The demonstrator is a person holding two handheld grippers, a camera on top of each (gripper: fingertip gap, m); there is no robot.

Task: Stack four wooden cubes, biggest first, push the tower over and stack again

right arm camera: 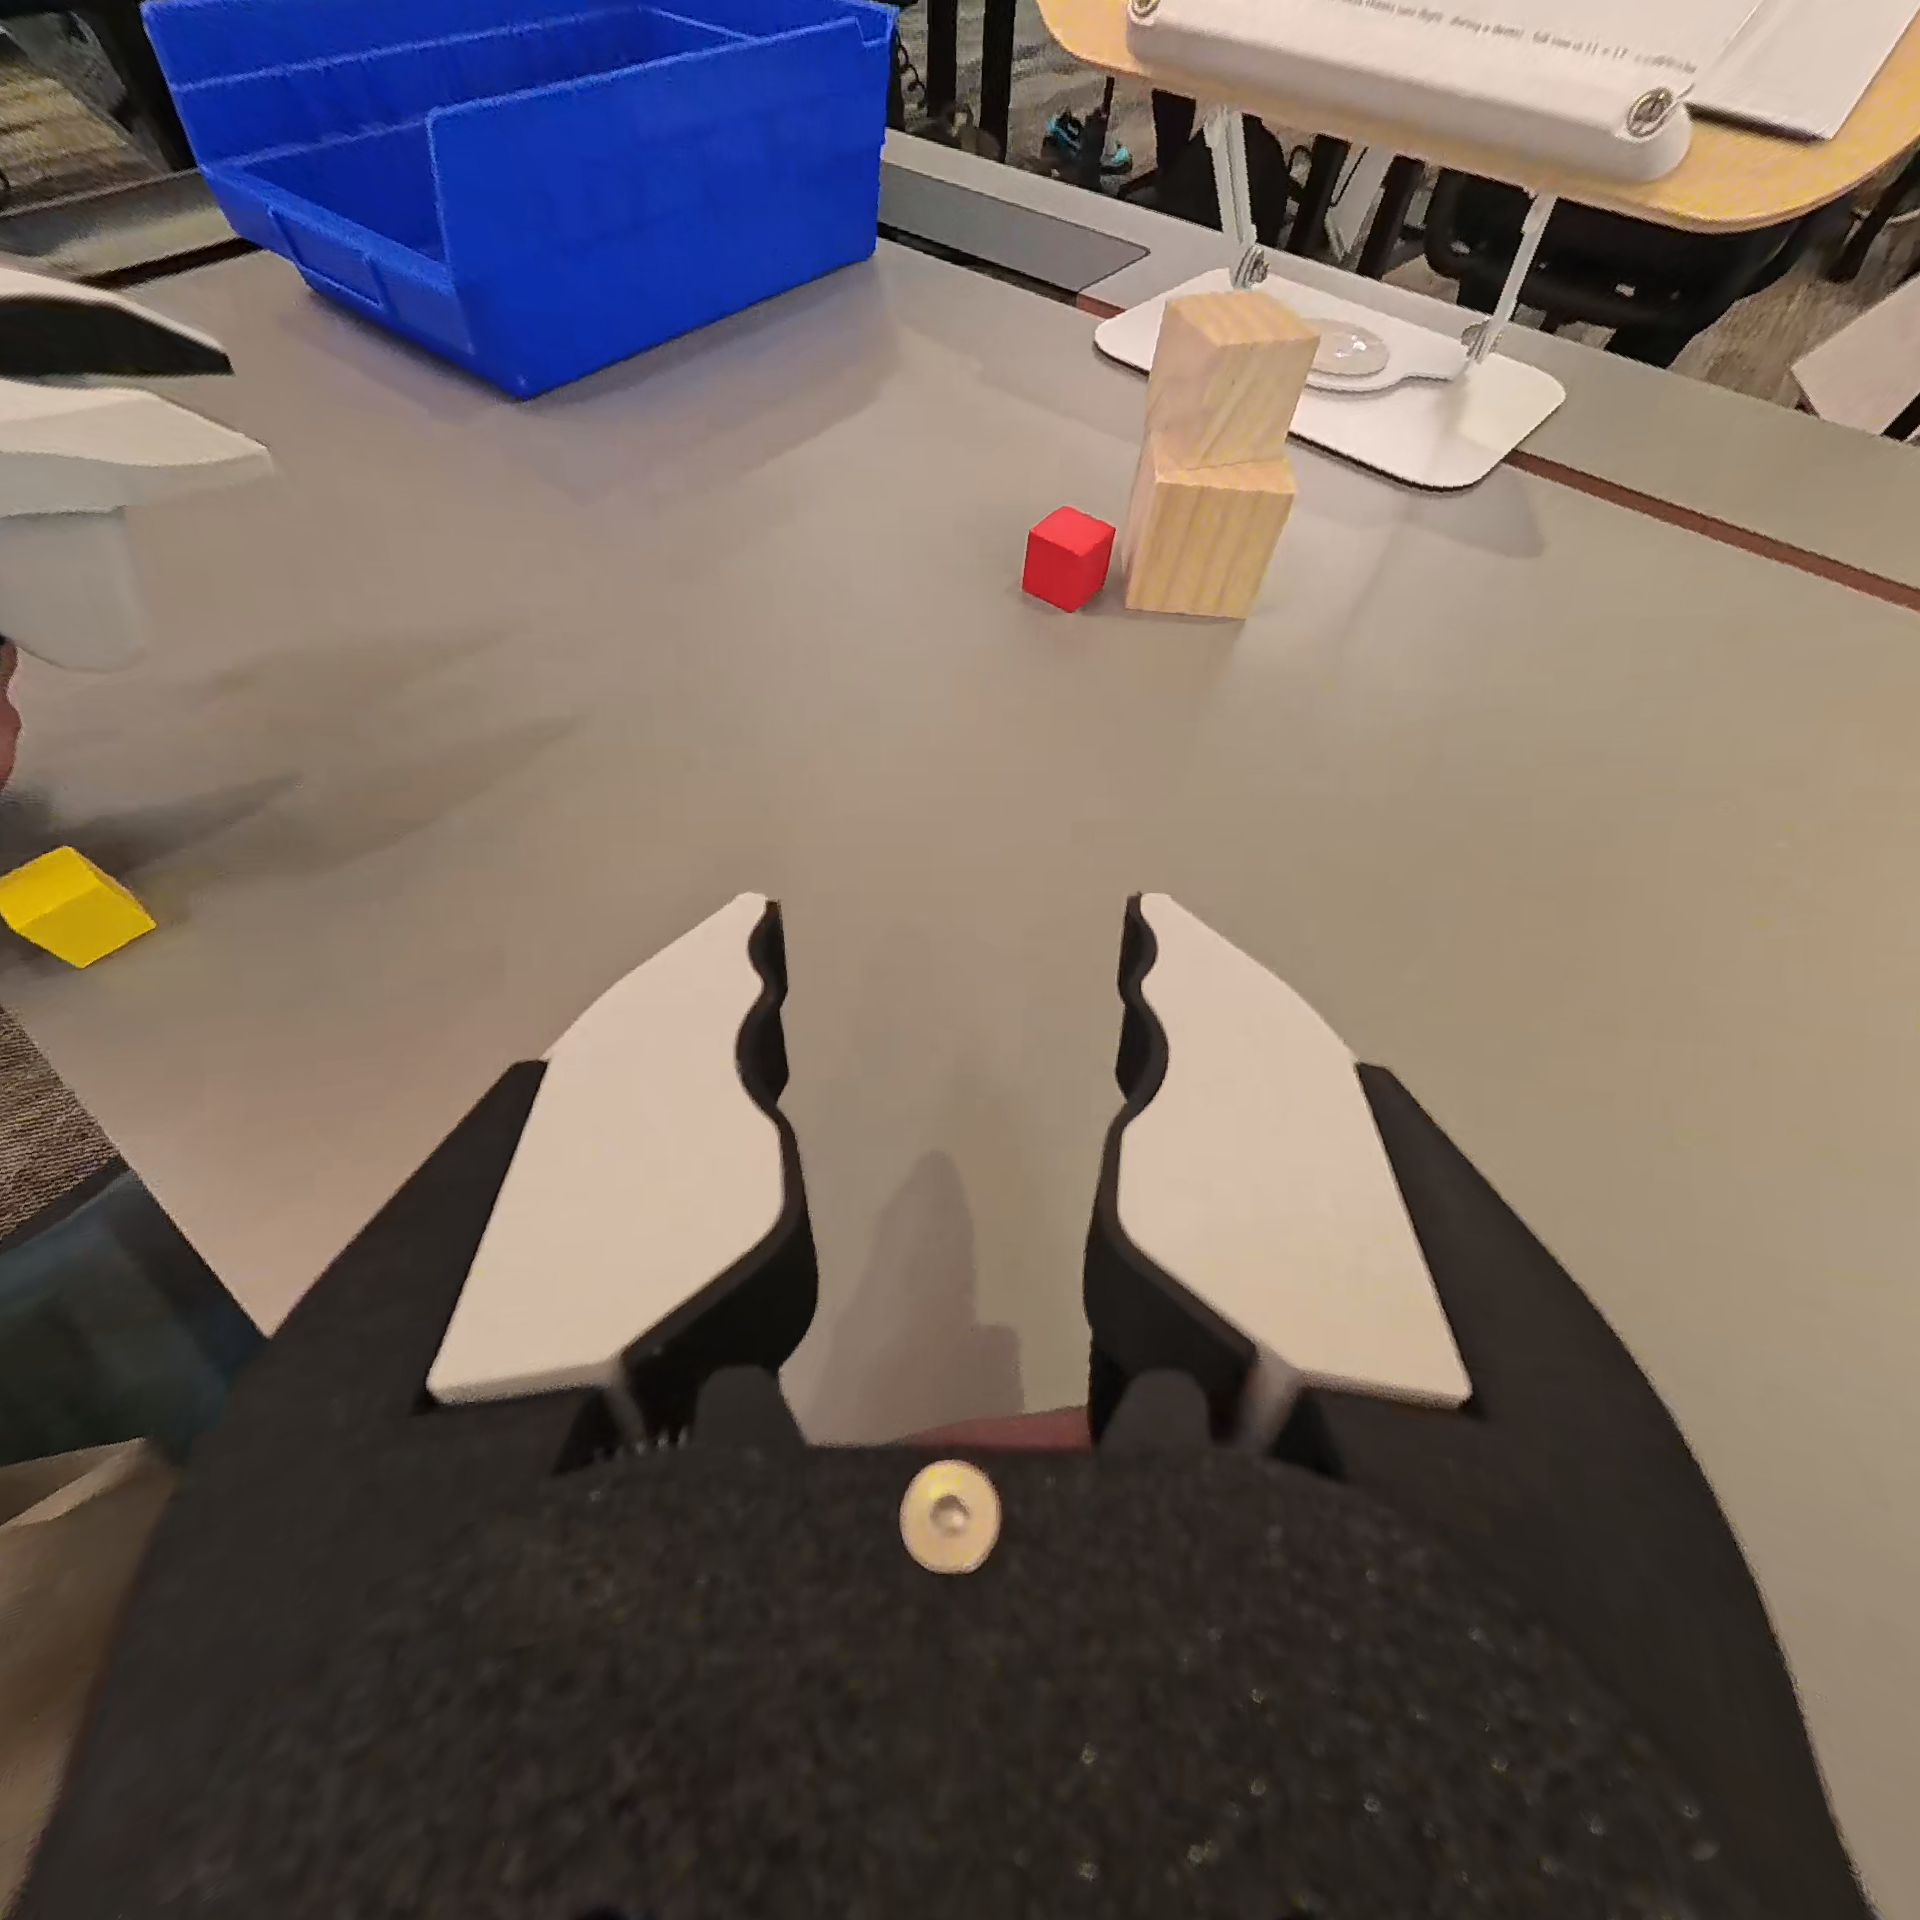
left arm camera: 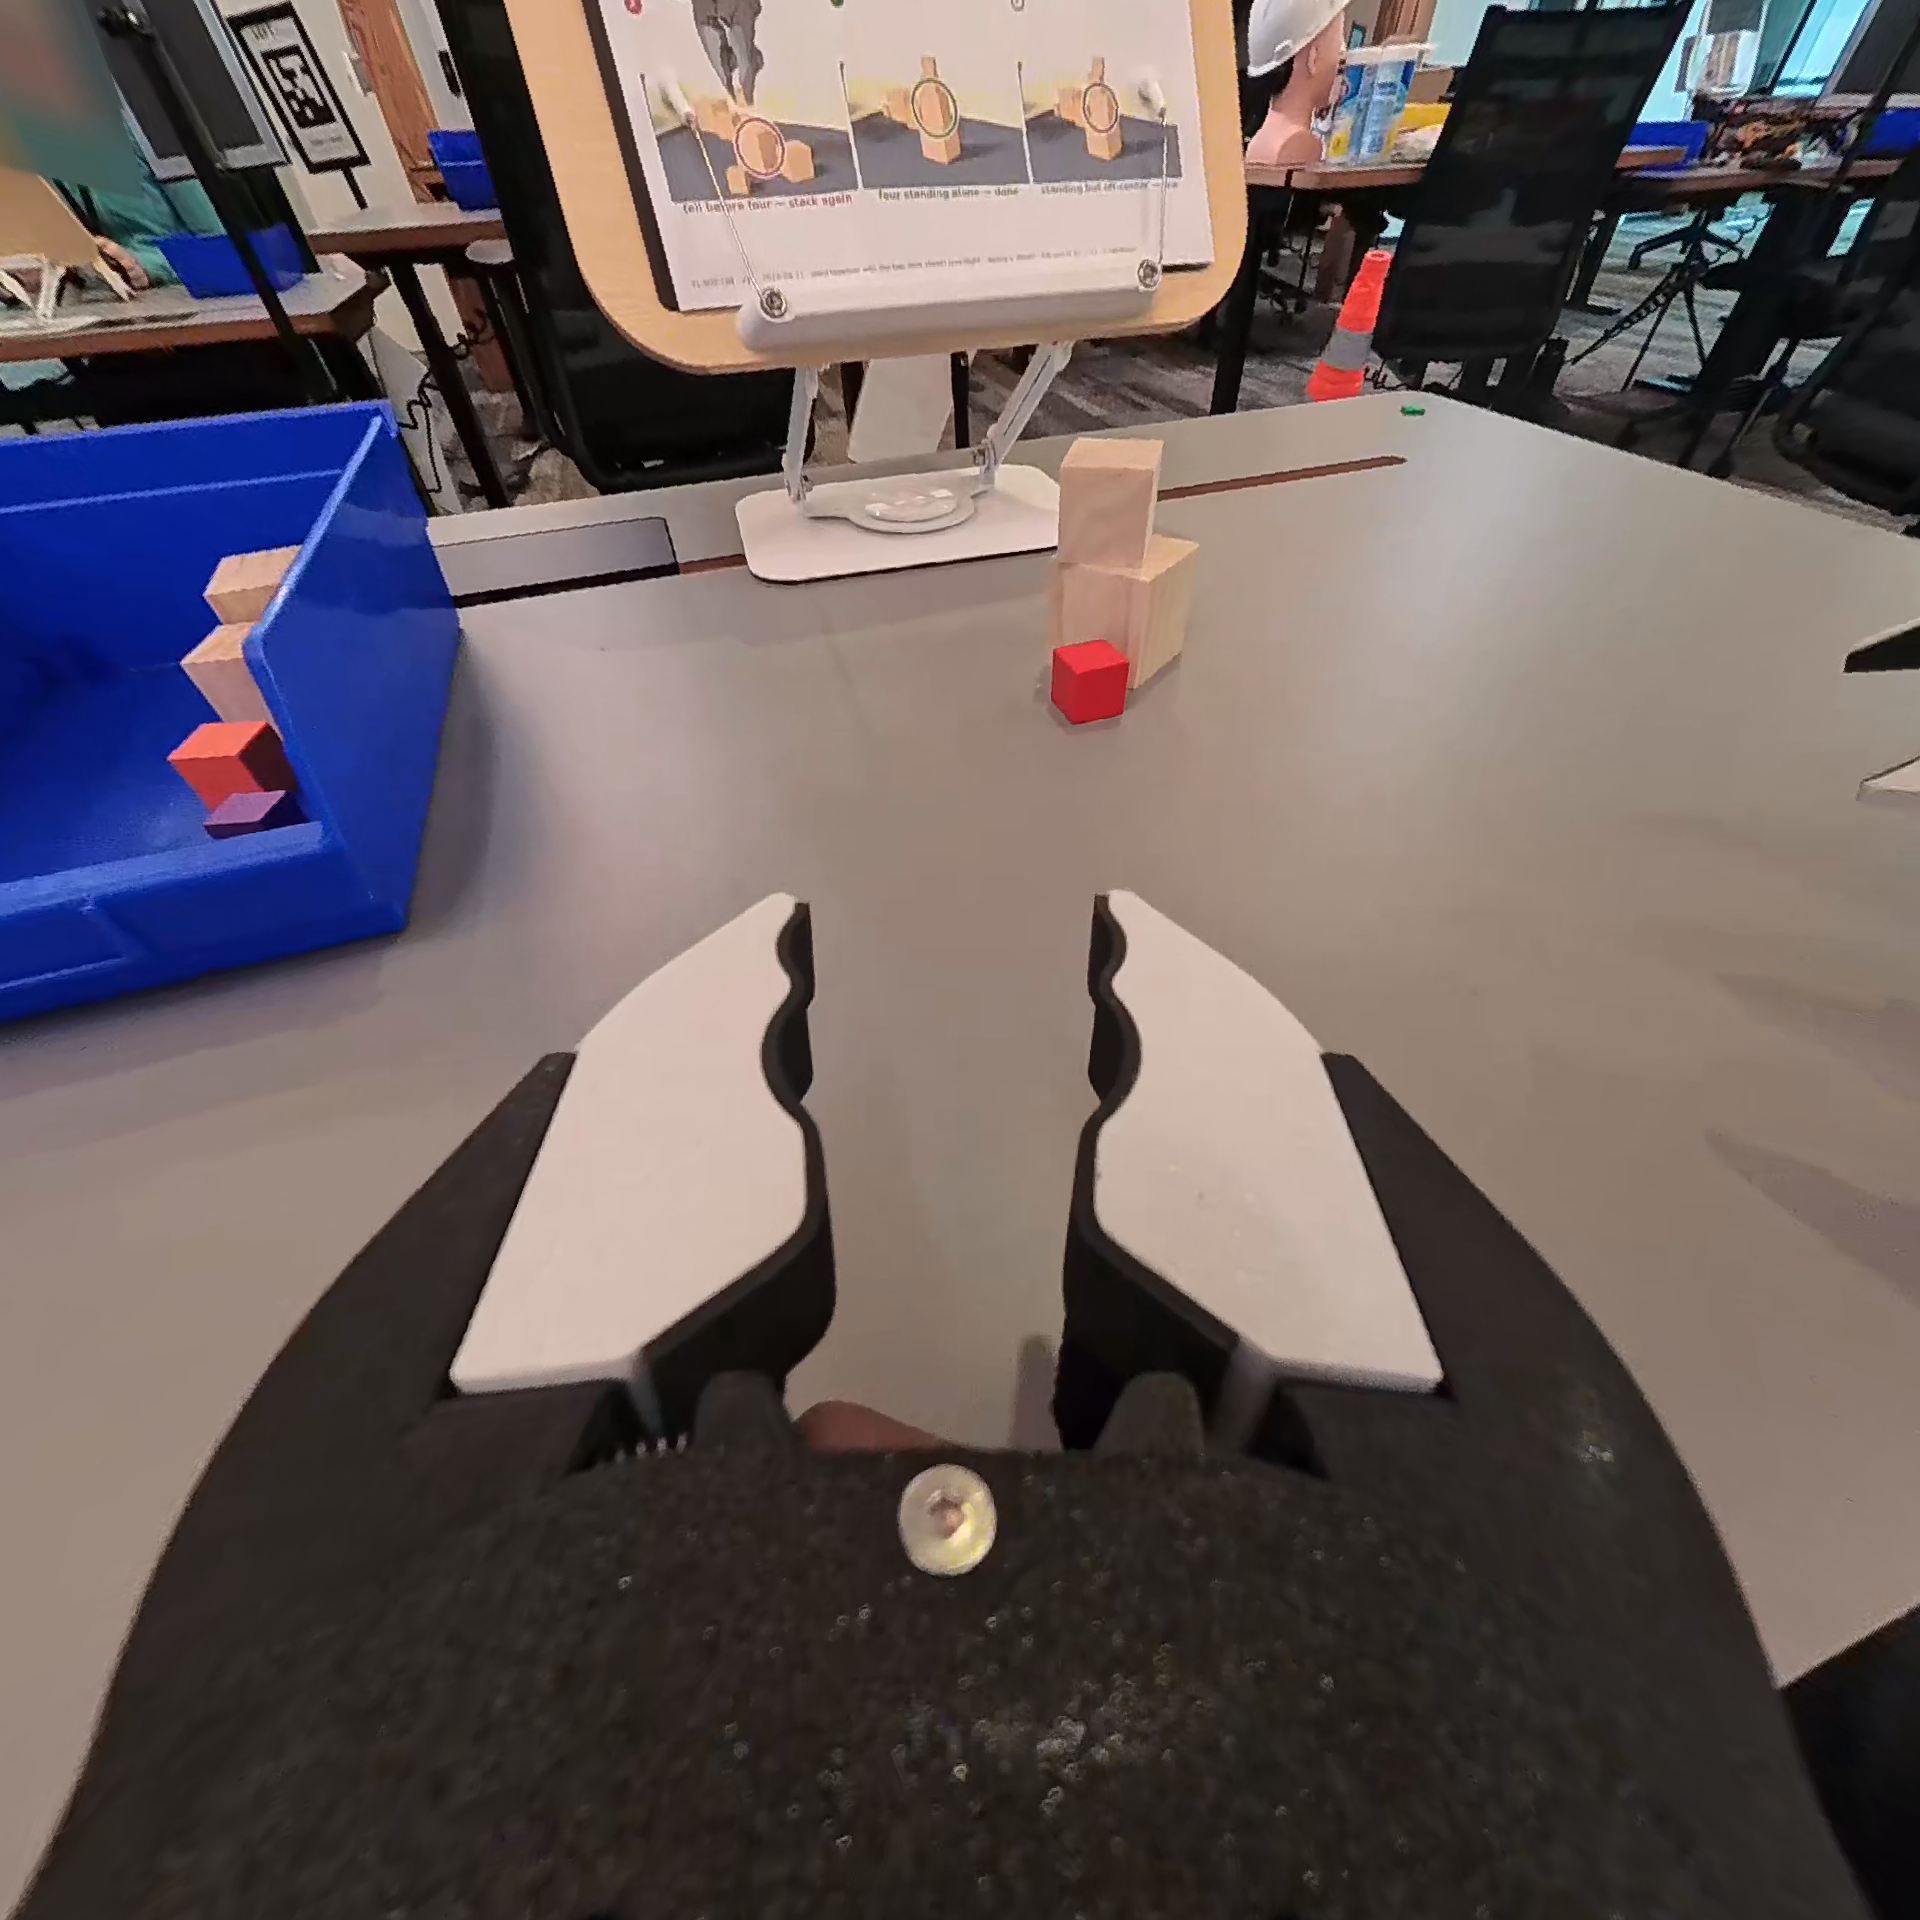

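Both the left gripper (left arm camera: 951,914) and the right gripper (right arm camera: 951,914) hover over the grey counter (left arm camera: 1455,935) with fingers spread wide, holding and touching nothing. Farther off, a two-high stack of wooden cubes (right arm camera: 1216,457) stands near the document stand (right arm camera: 1434,416), the upper one twisted off-square, with a small red cube (right arm camera: 1067,558) just beside its base. Only the right wrist view shows a yellow cube (right arm camera: 73,906) at the counter's left edge, while only the left wrist view looks into the blue bin (left arm camera: 343,665), where wooden, red and purple blocks (left arm camera: 234,717) lie.

Both tongs, left tongs (left arm camera: 951,914) and right tongs (right arm camera: 951,914), hover with jaws spread apart, gripping nothing.
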